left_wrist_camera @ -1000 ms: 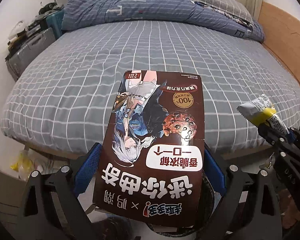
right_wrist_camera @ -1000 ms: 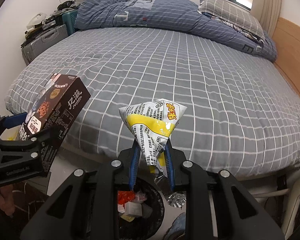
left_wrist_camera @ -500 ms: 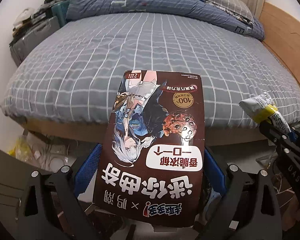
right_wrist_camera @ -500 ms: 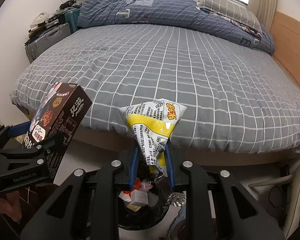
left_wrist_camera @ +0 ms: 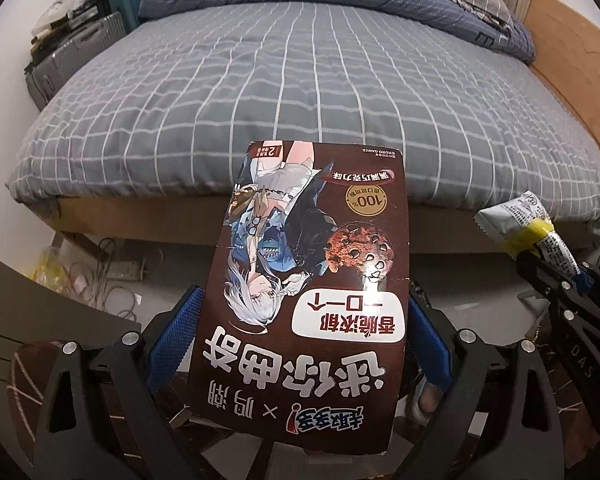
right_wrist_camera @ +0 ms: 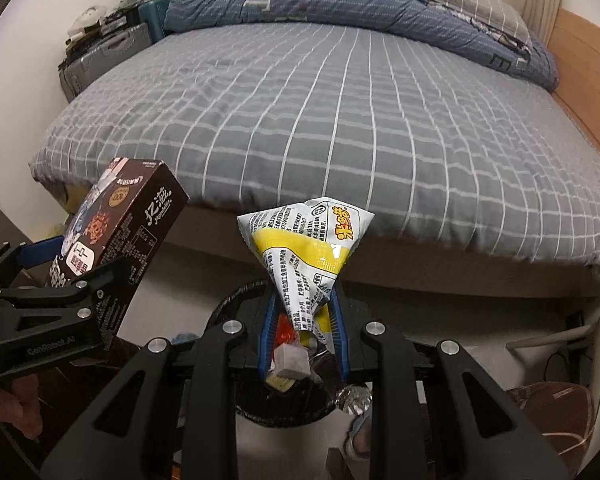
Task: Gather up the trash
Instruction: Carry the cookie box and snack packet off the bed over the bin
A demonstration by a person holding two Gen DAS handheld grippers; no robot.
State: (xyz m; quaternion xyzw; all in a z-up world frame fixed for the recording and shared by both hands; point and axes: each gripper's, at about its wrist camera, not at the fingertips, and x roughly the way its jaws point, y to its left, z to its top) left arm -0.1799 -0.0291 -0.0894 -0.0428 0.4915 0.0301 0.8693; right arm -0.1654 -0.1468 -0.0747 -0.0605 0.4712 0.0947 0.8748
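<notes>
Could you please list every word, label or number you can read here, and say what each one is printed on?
"100%": gold badge on the brown cookie box, printed upside down.
"KURO GAMES": top edge of the same box, tiny.
"GenRobot.AI": side of the left gripper.
"DAS": right gripper body, partial.
Snack bag: fine print too small to read.

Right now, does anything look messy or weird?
Only a little. The snack wrapper in the right gripper is crumpled, and the cookie box in the left gripper is held upside down. The bed looks tidy.
</notes>
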